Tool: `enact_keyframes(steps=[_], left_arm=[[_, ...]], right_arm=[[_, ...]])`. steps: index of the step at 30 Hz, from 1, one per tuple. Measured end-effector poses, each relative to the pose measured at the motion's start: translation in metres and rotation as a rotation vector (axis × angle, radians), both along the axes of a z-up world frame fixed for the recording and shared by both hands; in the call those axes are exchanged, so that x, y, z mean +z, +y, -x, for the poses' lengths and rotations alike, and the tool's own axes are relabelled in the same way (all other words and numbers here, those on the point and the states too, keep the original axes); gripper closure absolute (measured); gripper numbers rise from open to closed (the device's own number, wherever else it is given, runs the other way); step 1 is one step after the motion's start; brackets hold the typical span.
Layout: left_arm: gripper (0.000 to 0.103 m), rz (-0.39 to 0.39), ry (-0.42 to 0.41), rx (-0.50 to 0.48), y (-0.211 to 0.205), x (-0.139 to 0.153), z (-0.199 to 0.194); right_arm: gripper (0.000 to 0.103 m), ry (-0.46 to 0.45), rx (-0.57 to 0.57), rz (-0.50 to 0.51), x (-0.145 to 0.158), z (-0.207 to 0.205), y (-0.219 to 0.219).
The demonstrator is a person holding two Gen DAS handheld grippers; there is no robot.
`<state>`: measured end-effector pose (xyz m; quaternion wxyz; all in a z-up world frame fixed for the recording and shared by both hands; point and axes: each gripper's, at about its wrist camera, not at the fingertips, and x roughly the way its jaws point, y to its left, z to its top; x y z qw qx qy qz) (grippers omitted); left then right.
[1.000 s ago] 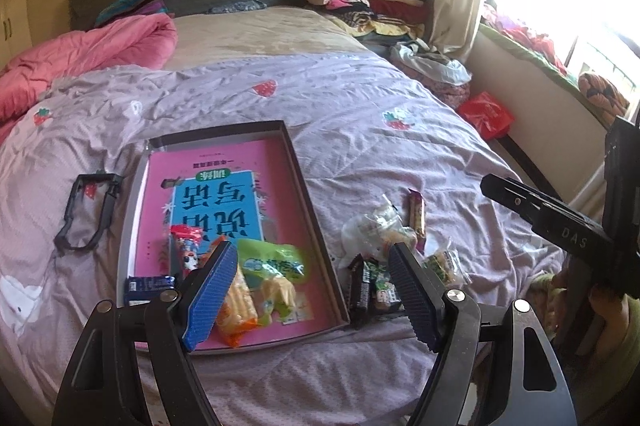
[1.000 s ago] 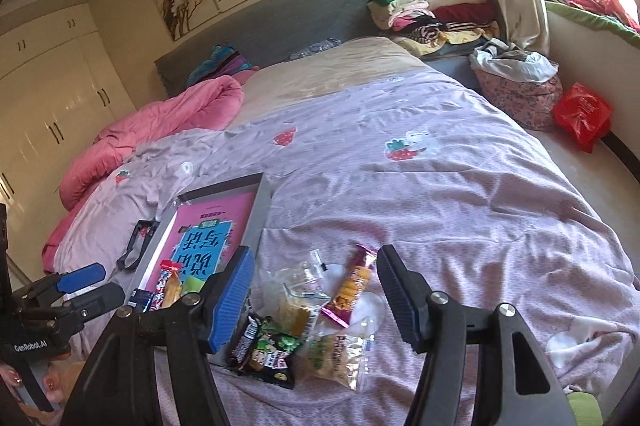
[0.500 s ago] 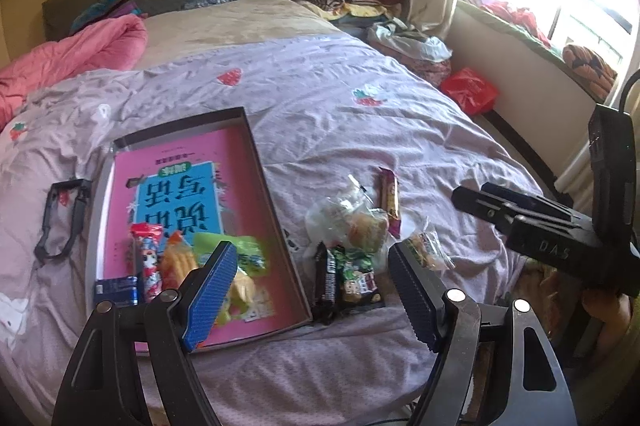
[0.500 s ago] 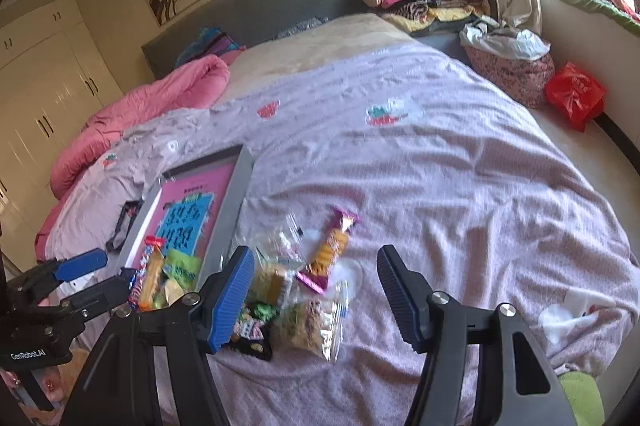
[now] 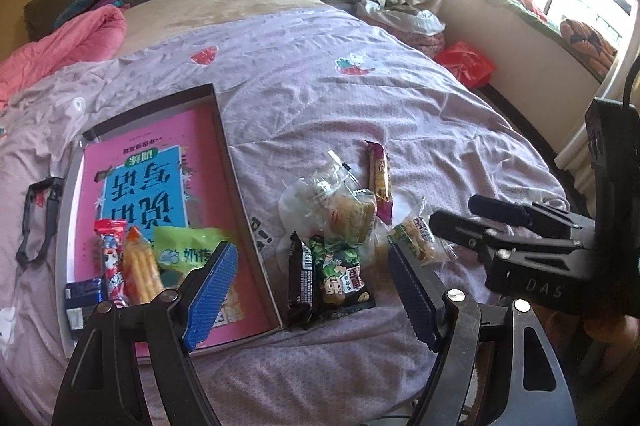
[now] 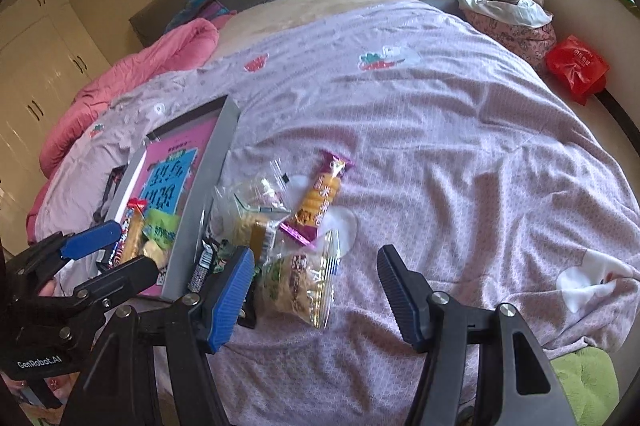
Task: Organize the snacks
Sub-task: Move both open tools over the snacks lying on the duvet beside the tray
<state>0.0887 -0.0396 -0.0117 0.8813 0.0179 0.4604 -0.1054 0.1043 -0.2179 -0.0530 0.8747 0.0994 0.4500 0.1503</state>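
Left gripper [image 5: 312,290]: your jaws stand apart with nothing between the pads, hanging over the near edge of the bed [image 5: 400,98].
Right gripper [image 6: 316,290]: yours too is spread and empty, above the sheet by the near edge.
Tray [image 5: 226,162]: lies flat near the bed's near left corner, a pink book [image 5: 152,178] inside it.
Snacks in tray [image 5: 136,262]: a red packet, an orange one and a green one crowd the tray's near end.
Loose snacks [image 5: 340,226]: a heap on the sheet just beside the tray's right wall, close to the near edge.
Long packet [image 6: 320,194]: lies at the heap's far side, touching it.
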Motion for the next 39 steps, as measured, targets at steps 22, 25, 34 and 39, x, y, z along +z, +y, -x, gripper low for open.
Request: enact_keyframes(steps=[22, 25, 34, 39], left_arm=[[0.034, 0.046, 0.080, -0.054, -0.020, -0.037, -0.037], [0.039, 0.050, 0.085, -0.059, -0.022, -0.040, -0.042], [0.052, 0.050, 0.118, -0.076, -0.035, -0.053, -0.053], [0.054, 0.038, 0.124, -0.073, -0.040, -0.057, -0.059]], right_arm=[[0.046, 0.106, 0.141, 0.049, -0.043, -0.010, 0.032], [0.049, 0.101, 0.152, 0.060, -0.045, -0.012, 0.035], [0.058, 0.113, 0.173, 0.012, -0.052, -0.018, 0.034], [0.059, 0.116, 0.178, 0.001, -0.053, -0.019, 0.034]])
